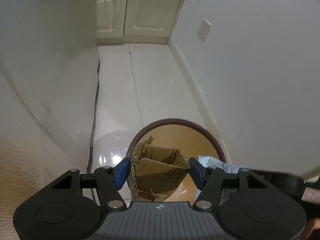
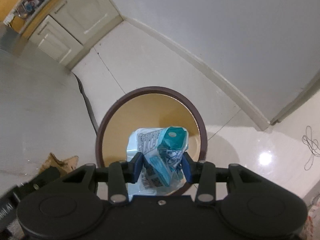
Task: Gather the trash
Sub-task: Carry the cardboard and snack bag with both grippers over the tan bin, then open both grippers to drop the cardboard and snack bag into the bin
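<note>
A round bin (image 1: 170, 121) with a dark brown rim and a yellow inside stands on the white floor, close to the wall. My left gripper (image 1: 159, 171) hangs over its left side, shut on a torn piece of brown cardboard (image 1: 160, 156) that spans the gap between the blue pads. In the right wrist view my right gripper (image 2: 162, 166) is over the bin (image 2: 152, 90), shut on a crumpled teal and white plastic wrapper (image 2: 160, 140). The wrapper (image 1: 212, 161) also shows at the right of the left wrist view. The cardboard (image 2: 58, 162) shows at the lower left of the right wrist view.
Cream cabinets (image 1: 136, 14) close off the far end of the narrow floor. White walls stand on both sides, with a socket (image 1: 204, 30) on the right one. A black cable (image 1: 96, 104) runs along the left wall. A thin wire (image 2: 310, 146) lies on the floor at the right.
</note>
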